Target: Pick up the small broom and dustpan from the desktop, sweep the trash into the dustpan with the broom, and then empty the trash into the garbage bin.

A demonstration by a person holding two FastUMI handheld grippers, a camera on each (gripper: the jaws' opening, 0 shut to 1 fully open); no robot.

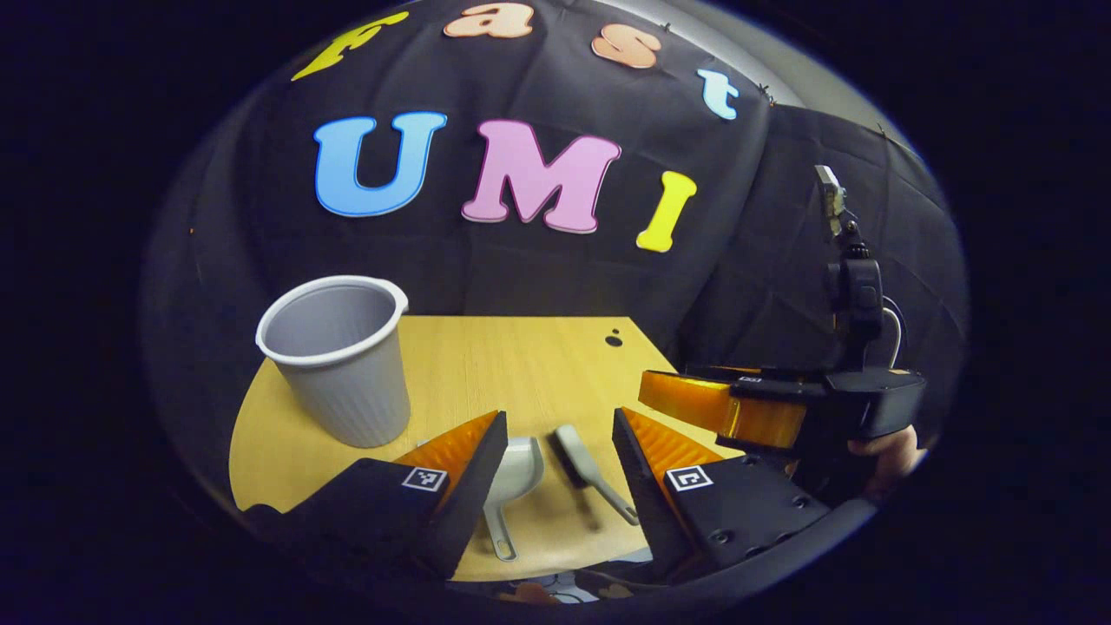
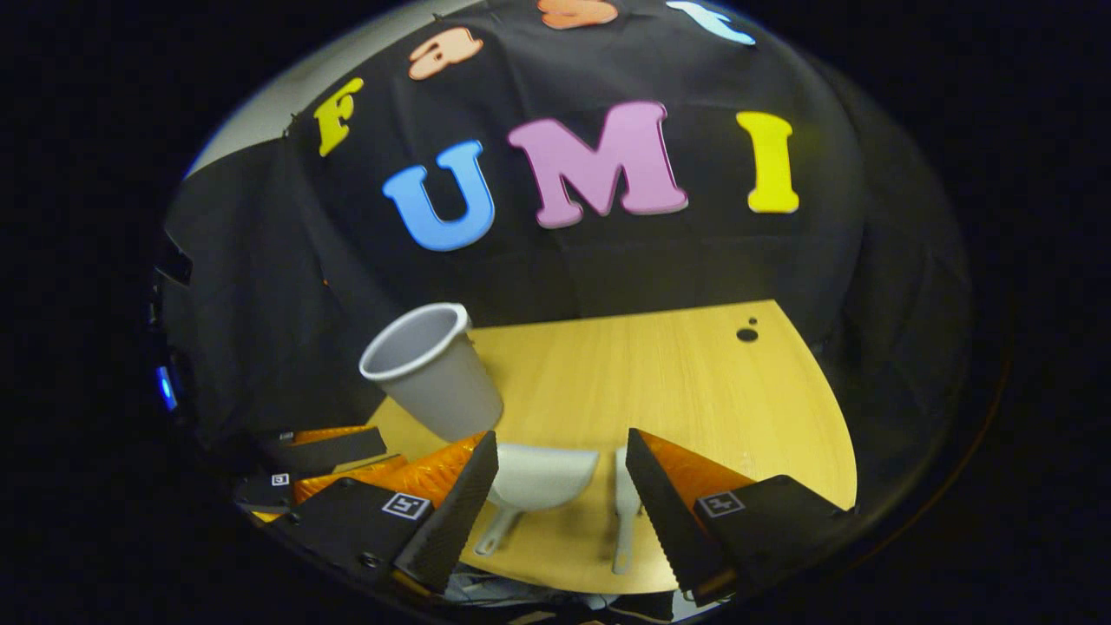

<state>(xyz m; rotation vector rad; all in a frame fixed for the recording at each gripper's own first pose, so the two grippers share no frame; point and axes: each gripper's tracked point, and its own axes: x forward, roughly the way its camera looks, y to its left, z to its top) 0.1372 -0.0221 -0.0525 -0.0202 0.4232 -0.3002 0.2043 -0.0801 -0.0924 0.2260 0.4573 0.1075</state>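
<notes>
Broom [image 1: 583, 464] and dustpan [image 1: 514, 476] lie side by side on the wooden desk [image 1: 486, 365], near its front edge, handles toward me, apart from each other. Behind the dustpan stands the grey bin [image 1: 340, 356], upright and open-topped. The left gripper [image 1: 560, 451] hangs above them with fingers spread, holding nothing. The right gripper [image 2: 562, 473] is also spread wide and empty over the same pair; in the left gripper view it sits off to the side, a hand [image 1: 885, 451] behind it.
</notes>
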